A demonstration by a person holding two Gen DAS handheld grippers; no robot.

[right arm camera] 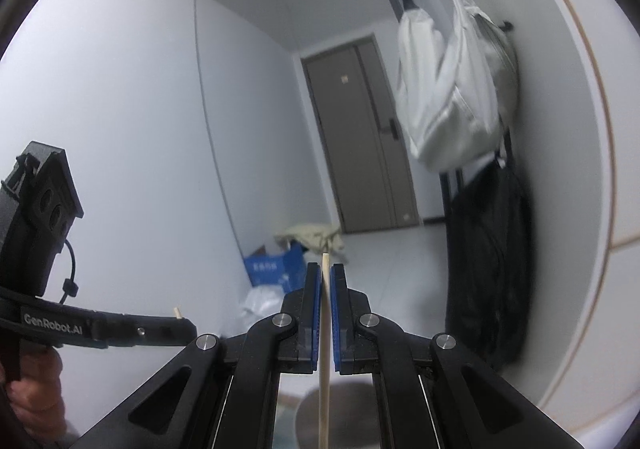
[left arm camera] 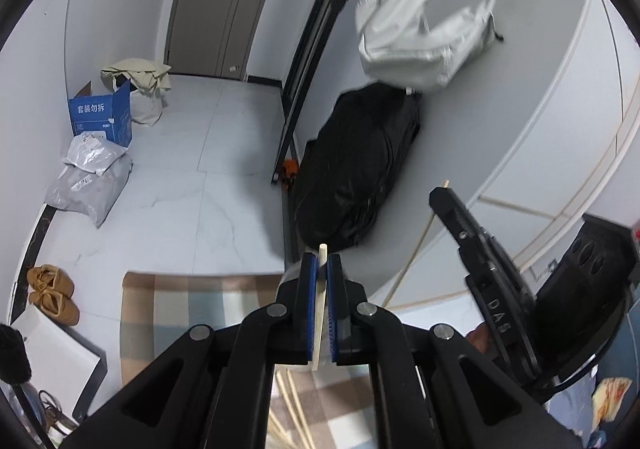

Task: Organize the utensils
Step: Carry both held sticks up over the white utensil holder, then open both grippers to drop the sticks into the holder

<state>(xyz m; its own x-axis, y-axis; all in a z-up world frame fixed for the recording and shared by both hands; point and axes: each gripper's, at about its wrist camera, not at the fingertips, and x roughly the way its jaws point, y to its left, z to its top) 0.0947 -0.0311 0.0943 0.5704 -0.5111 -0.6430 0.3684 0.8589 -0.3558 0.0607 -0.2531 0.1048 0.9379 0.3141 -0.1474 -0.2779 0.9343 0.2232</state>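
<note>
My left hand-held gripper [left arm camera: 322, 269] and right hand-held gripper [right arm camera: 327, 281] are each clenched on one pale chopstick [left arm camera: 320, 313], lifted above the checked cloth [left arm camera: 192, 309] where spare sticks lie, presumably to pair them for sorting.

Each gripper [left arm camera: 322, 265] is black plastic — blue ribbed pads, silver pivot screws, white "GenRobot.AI" lettering.
</note>
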